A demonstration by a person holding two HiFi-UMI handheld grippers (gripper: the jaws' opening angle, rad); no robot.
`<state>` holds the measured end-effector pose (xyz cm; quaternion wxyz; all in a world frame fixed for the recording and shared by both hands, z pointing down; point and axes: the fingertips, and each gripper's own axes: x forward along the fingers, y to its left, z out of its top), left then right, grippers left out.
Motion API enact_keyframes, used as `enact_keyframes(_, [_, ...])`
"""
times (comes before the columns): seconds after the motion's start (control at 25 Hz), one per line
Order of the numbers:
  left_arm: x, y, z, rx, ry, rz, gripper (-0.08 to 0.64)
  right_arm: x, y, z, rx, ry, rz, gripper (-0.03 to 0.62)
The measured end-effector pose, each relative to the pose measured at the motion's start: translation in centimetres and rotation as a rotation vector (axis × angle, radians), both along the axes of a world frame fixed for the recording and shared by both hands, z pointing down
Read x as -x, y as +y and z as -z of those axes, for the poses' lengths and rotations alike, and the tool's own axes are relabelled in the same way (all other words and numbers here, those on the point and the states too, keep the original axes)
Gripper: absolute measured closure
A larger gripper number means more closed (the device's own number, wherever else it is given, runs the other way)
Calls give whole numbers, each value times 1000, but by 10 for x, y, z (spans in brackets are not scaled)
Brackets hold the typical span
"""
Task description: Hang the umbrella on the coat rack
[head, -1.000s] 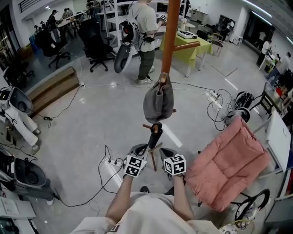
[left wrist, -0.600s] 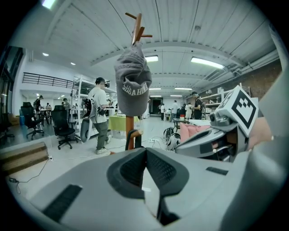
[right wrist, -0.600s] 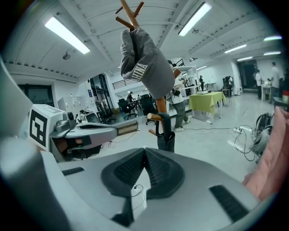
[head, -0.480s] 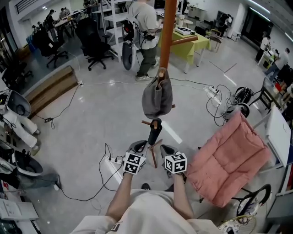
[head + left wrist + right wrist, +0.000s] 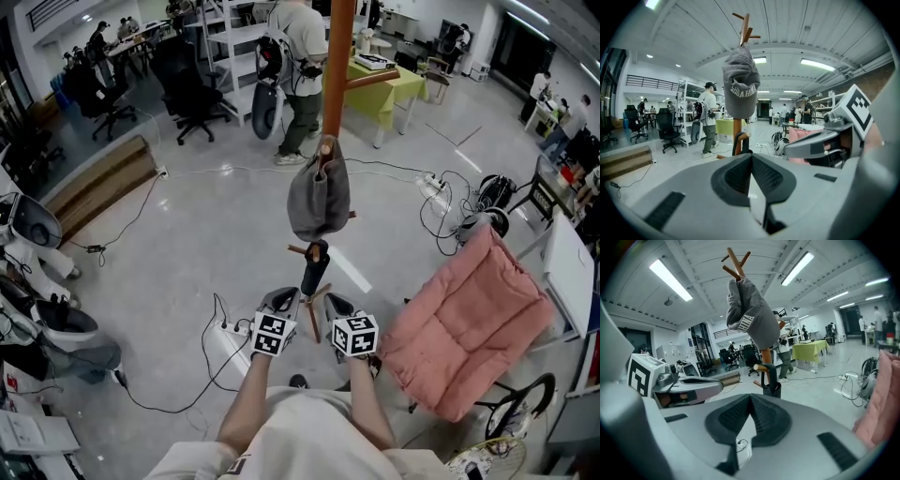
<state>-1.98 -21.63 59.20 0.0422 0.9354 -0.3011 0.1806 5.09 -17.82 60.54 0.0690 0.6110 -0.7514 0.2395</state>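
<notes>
The wooden coat rack stands straight ahead of me. A grey cap hangs from one of its pegs. Below the cap, a folded black umbrella hangs by its curved handle from a lower peg. My left gripper and right gripper are side by side just short of the umbrella, not touching it. Both are shut and hold nothing. In the left gripper view, the cap and rack pole rise beyond the closed jaws, and the right gripper shows at the side.
A pink padded chair stands close on the right. A power strip with cables lies on the floor to the left of my hands. A person stands behind the rack, near a green table and office chairs.
Both grippers stay shut in nearly the same spot. The head view has drifted a little, so the rack, cap and umbrella sit slightly further left and higher in the picture.
</notes>
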Motion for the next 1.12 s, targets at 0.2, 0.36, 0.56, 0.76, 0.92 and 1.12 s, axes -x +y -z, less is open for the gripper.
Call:
enact_keyframes(0.2, [4,-4,3,-11,2,31,552,-6,2,-5,17,4,-9,589])
enact_keyframes(0.36, [6,-5,4,-12,7,43,552,-7,4,-7,22,1,-12,589])
enact_keyframes(0.56, [6,-3,4,-14,5,44,552,-6,6,-8,27,6,-9,589])
enact_keyframes(0.76, [10,-6,6,-21,8,60,552,-6,6,-9,30,2,-7,589])
enact_keyframes(0.92, [12,-7,7,-23,6,69,552,-4,6,-8,35,7,6,588])
enact_keyframes(1.12, [12,-10,11,-35,16,83,552,-14,5,-2,26,15,8,588])
